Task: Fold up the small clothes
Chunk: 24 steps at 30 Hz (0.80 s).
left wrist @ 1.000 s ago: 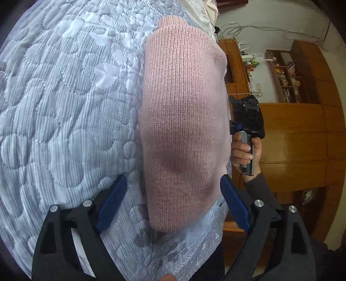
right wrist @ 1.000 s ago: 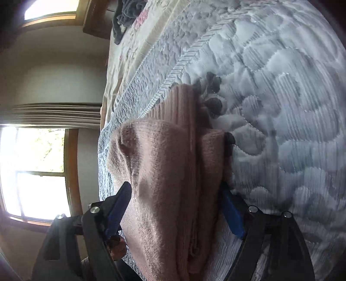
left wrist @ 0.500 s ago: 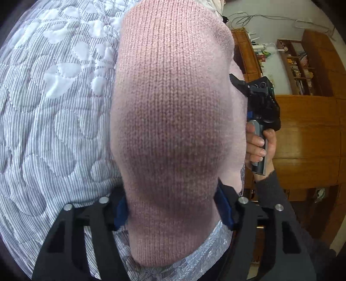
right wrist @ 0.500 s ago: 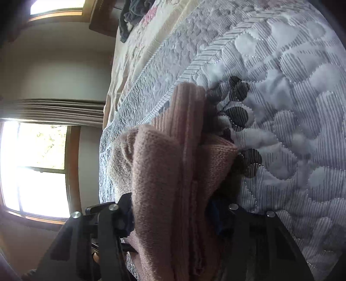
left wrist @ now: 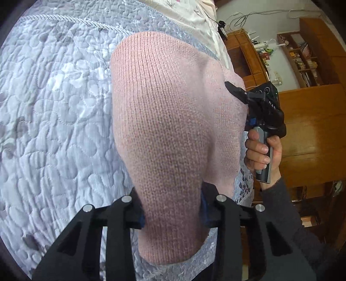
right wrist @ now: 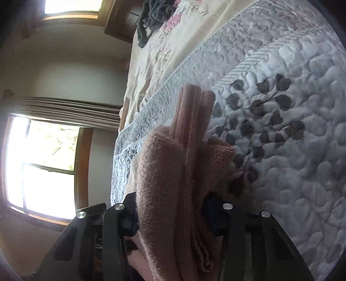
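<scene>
pink knit sweater (left wrist: 173,134) runs lengthwise away from the left gripper (left wrist: 173,213), both grippers' fingers clamped on it.

- My left gripper (left wrist: 172,213) sits at the near edge of the quilt (left wrist: 54,121), its two fingers on either side of the knitted garment (left wrist: 173,121).
- Garment lies on the quilt.
- My right gripper (right wrist: 169,213) grips the garment's right side.
- Beyond the quilt lies a sheet (right wrist: 183,43); a bundle of cloth (right wrist: 151,17) rests on it.
- Shelves (left wrist: 302,58) stand right of the bed.
</scene>
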Available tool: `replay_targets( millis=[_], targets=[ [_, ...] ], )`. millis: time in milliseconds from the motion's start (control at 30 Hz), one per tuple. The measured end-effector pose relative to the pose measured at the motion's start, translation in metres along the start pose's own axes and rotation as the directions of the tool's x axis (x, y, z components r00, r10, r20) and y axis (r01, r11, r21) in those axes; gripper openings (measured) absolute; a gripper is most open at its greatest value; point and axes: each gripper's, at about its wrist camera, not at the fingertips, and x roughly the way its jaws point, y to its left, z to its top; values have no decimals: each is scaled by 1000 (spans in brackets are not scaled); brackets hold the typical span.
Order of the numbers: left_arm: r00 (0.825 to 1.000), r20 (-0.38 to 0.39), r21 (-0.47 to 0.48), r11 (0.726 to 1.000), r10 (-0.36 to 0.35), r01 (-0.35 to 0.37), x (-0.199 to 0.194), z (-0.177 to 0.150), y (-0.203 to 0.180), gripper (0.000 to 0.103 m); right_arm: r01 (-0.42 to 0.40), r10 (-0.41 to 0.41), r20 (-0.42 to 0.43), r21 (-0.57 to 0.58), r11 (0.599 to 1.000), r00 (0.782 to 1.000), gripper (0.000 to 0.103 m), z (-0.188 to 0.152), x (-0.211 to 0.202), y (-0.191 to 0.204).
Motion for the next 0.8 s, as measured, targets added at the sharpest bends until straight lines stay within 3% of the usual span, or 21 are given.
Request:
replay_targets(
  millis=[200,300,333,367,400,433,500,567,600,667,733,800],
  targets=[
    [997,67,-42,998,47,-44,-78,-68,28,34,-85,83,-100,-19,996,992,46,-51,72,41],
    [994,53,-116,989,95,-89,-90,-107,70,37,-73,73,-185,8,997,980,49,-81,124,38],
    [992,26,-154,981,127,-121,-86,-115,85,44,-26,27,-225,10,1000,974,54,-91,142,33],
    [985,-6,-187,968,172,-170,-82,-123,101,53,46,-44,-260,5,999,965,63,-101,155,28],
    [975,-24,-201,955,219,-219,-80,-130,113,55,87,-87,-262,-9,996,961,65,-107,159,27],
    [971,-19,-207,949,238,-237,-84,-134,118,66,92,-95,-242,-25,995,966,68,-110,156,30],
    [955,55,-204,939,292,-276,-106,-139,111,69,118,-117,-200,-8,993,973,76,-114,136,38],
    [918,158,-172,926,364,-337,-133,-141,96,70,155,-161,-128,-57,986,979,76,-122,108,53],
    [918,197,-142,937,344,-320,-143,-143,87,70,167,-175,-100,-81,983,979,76,-124,95,61],
    [950,229,-70,977,210,-199,-147,-146,68,70,186,-196,-74,-120,975,978,67,-134,85,72],
    [978,185,-5,995,95,-96,-128,-147,55,69,199,-212,-81,-145,969,974,58,-141,88,73],
    [989,115,-11,996,91,-91,-90,-148,52,64,213,-231,-120,-149,966,966,42,-147,104,70]
  ],
)
